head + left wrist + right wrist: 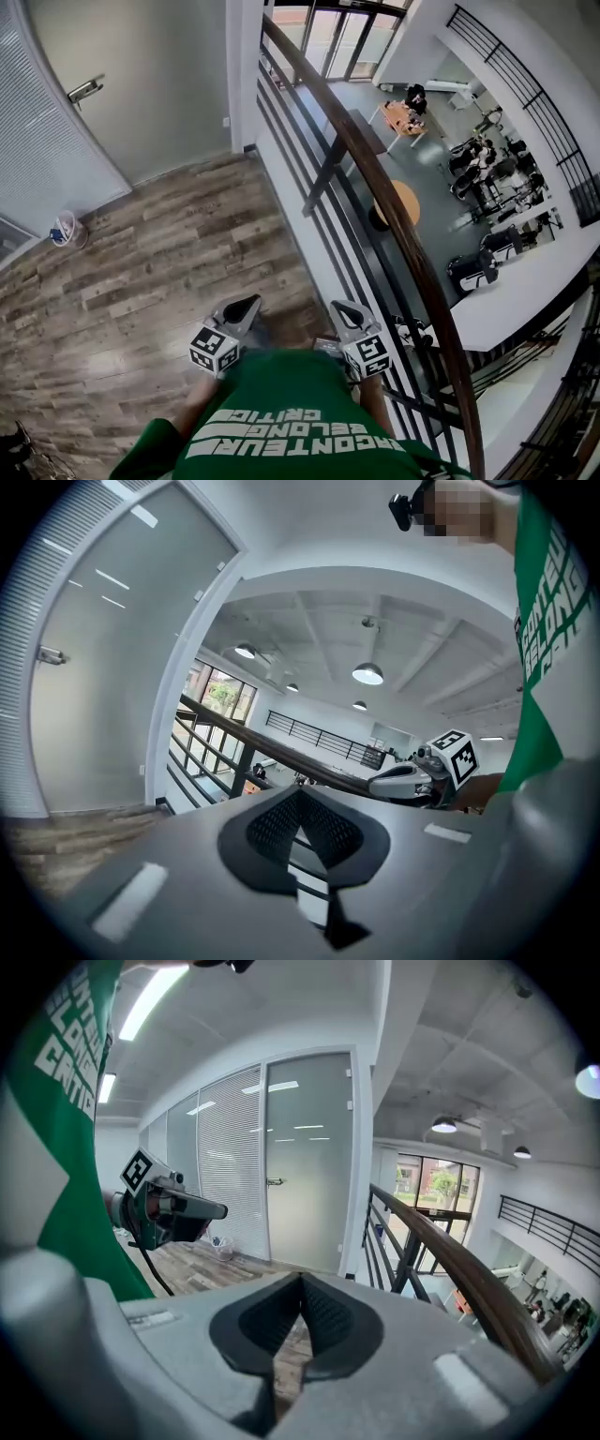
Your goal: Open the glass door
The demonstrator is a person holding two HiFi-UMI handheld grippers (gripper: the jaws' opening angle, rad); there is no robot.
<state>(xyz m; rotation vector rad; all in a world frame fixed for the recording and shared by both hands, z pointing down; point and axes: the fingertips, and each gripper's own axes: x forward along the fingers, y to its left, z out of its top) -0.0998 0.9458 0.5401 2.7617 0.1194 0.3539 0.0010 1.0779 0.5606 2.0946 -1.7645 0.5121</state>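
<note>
The frosted glass door (141, 84) stands closed at the far end of the wooden landing, its metal lever handle (84, 90) on its left side. The door (103, 667) is off to the left in the left gripper view, and the door (309, 1157) with its handle (274, 1182) stands ahead in the right gripper view. Both grippers are held close to the person's green shirt, far from the door. My left gripper (246, 307) (300, 794) is shut and holds nothing. Beside it, my right gripper (343, 311) (300, 1281) is also shut and holds nothing.
A dark metal railing with a wooden handrail (375, 178) runs along the right of the landing, with a drop to a lower floor of tables and people. A small white bin (64, 229) sits by the blinds-covered wall (28, 141) on the left.
</note>
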